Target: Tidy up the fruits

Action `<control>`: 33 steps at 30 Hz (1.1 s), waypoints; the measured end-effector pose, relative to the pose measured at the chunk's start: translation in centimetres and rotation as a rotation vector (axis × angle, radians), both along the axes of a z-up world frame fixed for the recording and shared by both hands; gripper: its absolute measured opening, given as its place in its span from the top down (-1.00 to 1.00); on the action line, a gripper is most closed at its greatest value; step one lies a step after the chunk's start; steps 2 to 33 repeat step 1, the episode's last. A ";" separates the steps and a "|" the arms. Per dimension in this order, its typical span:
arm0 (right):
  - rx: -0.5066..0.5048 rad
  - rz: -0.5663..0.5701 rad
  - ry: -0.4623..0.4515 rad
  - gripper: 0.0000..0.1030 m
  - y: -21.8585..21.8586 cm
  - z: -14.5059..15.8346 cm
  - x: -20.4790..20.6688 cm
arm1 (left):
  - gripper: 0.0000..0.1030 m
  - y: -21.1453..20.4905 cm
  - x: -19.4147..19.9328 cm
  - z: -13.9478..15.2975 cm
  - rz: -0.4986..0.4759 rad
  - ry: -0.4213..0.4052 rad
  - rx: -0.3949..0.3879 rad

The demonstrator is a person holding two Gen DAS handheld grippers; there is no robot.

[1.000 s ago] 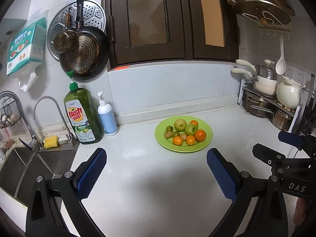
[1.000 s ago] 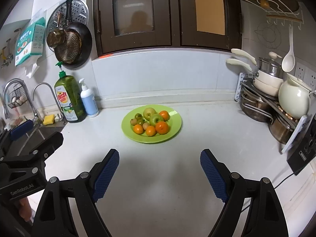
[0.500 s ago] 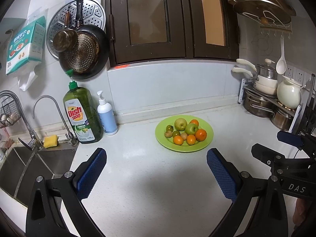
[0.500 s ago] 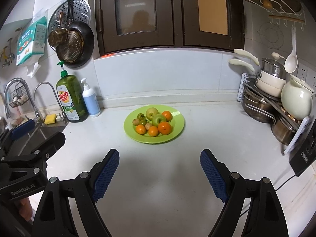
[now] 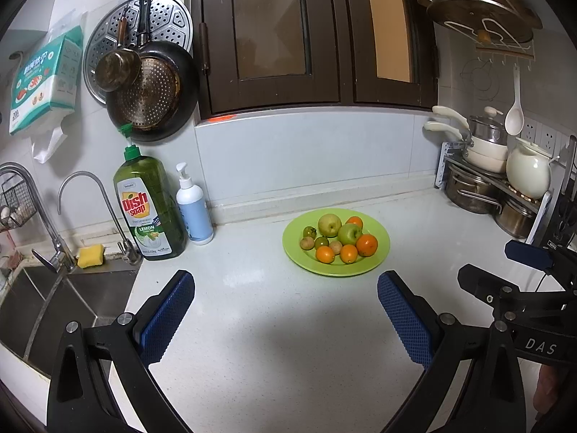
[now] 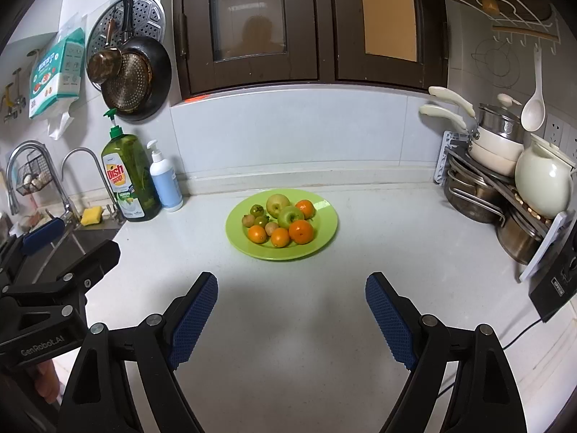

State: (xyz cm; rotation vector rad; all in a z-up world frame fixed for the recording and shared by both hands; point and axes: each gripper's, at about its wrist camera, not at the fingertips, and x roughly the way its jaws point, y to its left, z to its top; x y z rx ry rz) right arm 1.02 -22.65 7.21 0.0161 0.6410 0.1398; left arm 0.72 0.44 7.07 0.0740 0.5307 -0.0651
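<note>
**All fruit on the plate, both tongs empty**

Fruits [image 6: 279,218], apples, oranges and small green/brown ones, sit piled on the green plate [image 6: 326,232] near the counter's back edge. Left tongs [image 5: 285,319] and right tongs [image 6: 290,315] hang wide, holding nothing, toward the front edge. Could be sorted already, or awaiting sorting; can't tell.

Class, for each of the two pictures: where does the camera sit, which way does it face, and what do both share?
Left wrist: sits on the left gripper, facing the round green plate of fruit; the right gripper shows at right.
Right wrist: sits on the right gripper, facing the plate; the left gripper shows at left.
Shared: plate, green dish-soap bottle, white worktop.
</note>
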 end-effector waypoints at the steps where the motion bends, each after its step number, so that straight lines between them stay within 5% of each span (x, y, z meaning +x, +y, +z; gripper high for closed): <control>1: 0.000 0.001 0.003 -0.65 0.0 -0.1 0.1 | -1.00 0.1 0.0 0.0 0.000 0.002 0.000; 33: 0.000 0.001 0.003 -0.65 0.0 -0.1 0.1 | -1.00 0.1 0.0 0.0 0.000 0.002 0.000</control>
